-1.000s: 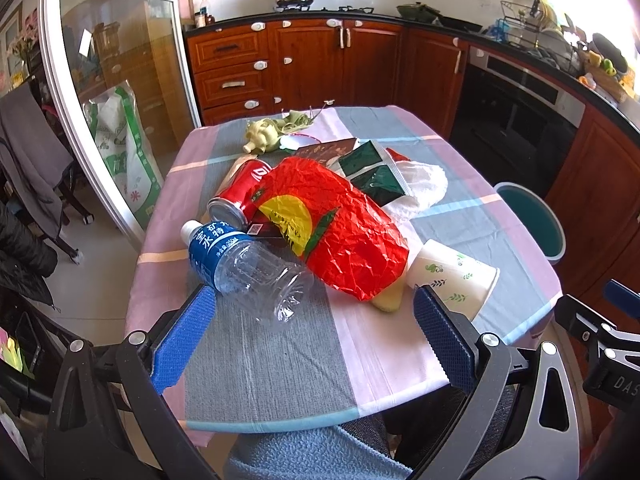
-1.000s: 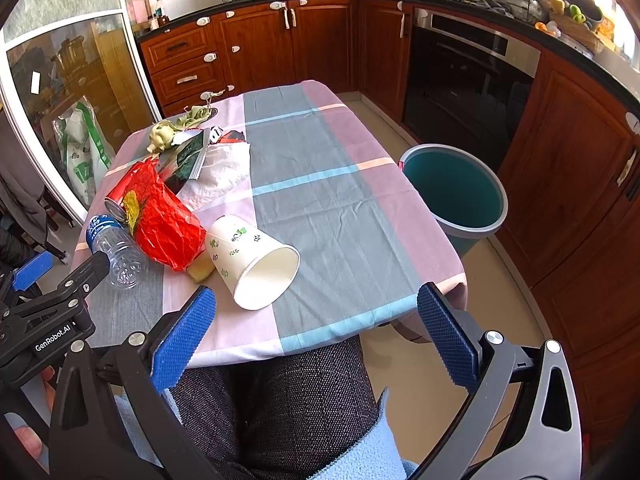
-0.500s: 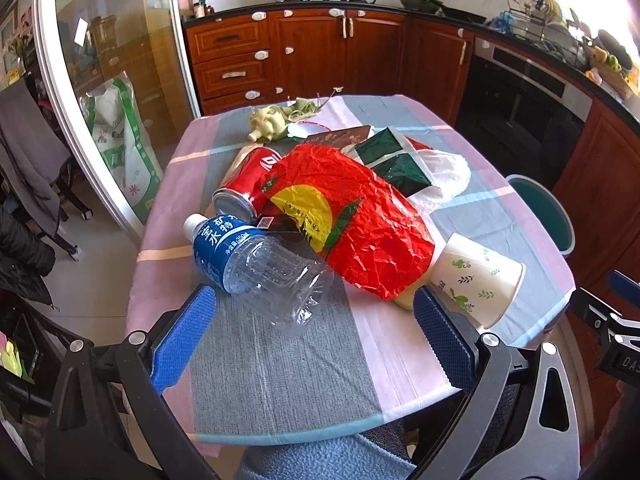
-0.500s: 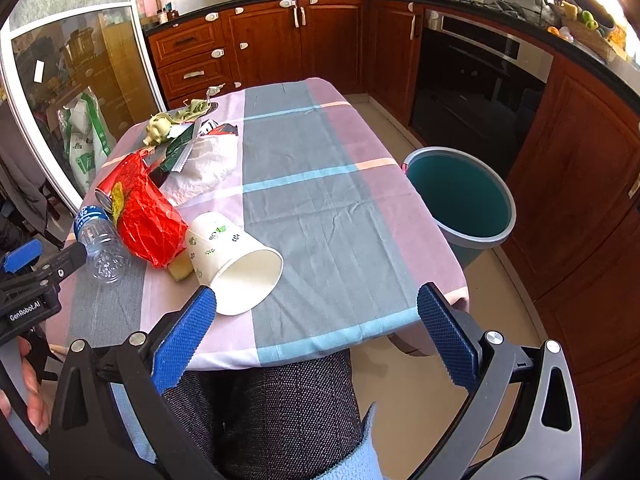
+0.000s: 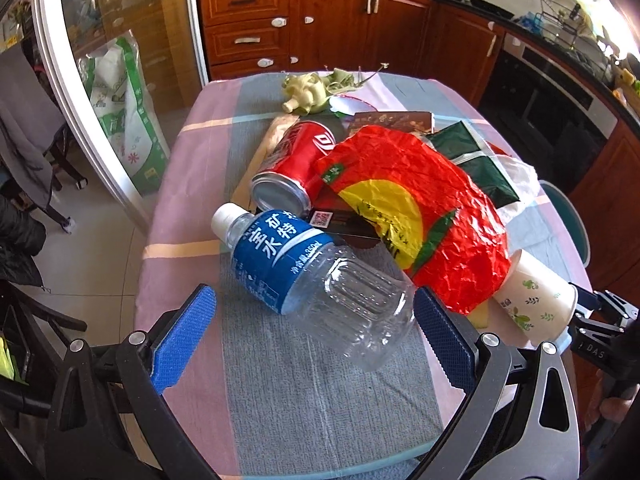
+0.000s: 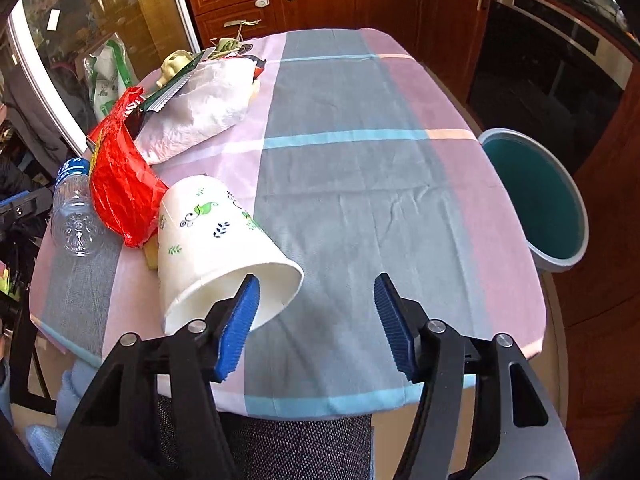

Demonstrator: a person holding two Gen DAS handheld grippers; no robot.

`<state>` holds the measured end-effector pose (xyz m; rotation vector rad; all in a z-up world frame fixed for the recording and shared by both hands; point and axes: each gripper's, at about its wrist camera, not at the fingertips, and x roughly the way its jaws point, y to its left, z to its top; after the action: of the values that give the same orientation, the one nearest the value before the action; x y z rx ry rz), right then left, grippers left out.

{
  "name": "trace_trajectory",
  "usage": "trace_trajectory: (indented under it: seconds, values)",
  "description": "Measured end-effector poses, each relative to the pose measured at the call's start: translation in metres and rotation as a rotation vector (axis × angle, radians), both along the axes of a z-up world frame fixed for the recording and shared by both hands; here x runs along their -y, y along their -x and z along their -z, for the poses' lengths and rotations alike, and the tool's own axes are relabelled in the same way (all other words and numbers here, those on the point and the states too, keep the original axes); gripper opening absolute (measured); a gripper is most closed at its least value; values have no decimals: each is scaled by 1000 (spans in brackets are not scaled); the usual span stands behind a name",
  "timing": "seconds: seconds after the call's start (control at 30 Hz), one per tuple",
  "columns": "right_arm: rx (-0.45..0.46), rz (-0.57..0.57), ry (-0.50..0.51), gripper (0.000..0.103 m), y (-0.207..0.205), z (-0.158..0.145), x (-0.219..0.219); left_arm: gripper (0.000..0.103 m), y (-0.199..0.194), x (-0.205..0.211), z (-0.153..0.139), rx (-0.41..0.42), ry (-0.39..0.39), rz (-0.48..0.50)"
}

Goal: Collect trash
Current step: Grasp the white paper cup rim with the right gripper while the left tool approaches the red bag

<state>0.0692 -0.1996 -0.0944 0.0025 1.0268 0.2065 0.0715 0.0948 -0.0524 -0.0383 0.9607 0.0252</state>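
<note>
A clear water bottle (image 5: 312, 268) with a blue label lies on the checked tablecloth (image 5: 304, 400). Its base sits between the fingers of my left gripper (image 5: 314, 336), which is open and not pressing on it. Behind the bottle lie a red can (image 5: 296, 164) and a crumpled red-and-yellow bag (image 5: 416, 208). A white paper cup (image 6: 216, 240) lies on its side with its mouth toward my right gripper (image 6: 316, 320). The right jaws are closing: the left finger (image 6: 240, 320) is at the cup's mouth, the right one is over bare cloth, and the cup's rim is between them, unpressed.
A teal bin (image 6: 536, 200) stands on the floor at the table's right side. A white bag (image 6: 200, 108), dark wrappers (image 5: 472, 160) and vegetable scraps (image 5: 308, 88) lie further back. Wooden cabinets and an oven ring the room. A person's lap is at the near table edge.
Both grippers have come down and closer to the table. The right jaws have narrowed, and the left finger now sits at the cup's mouth. The bottle's base now lies between the left fingers.
</note>
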Motion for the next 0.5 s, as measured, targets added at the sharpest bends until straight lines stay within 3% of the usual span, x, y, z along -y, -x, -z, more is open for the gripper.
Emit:
trace_trajectory:
  seconds: [0.17,0.4,0.5]
  values:
    - [-29,-55,-67,16,-11,4,-13,99,-11,-3,9,-59,51,-22]
    - [-33,-86,-125,4,-1,-3,-25,99,-29,2,11,-86,13,-78]
    - [-24,-82,-136,4,4,-10,-25,99,-29,7,-1,-37,28,-62]
